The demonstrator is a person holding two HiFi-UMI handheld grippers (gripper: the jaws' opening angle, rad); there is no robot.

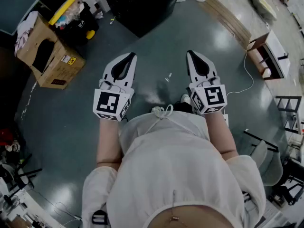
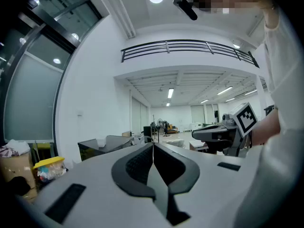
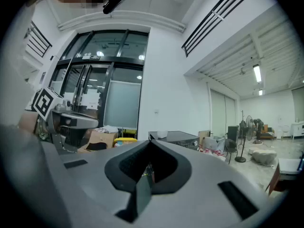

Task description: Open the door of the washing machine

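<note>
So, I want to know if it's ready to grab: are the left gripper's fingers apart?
No, the left gripper has its fingers closed tip to tip, with nothing between them.

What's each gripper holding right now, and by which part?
Nothing. The left gripper and the right gripper are both shut with nothing between them.

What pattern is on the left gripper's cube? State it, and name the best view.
Black-and-white square markers on the cube, clearest in the head view.
</note>
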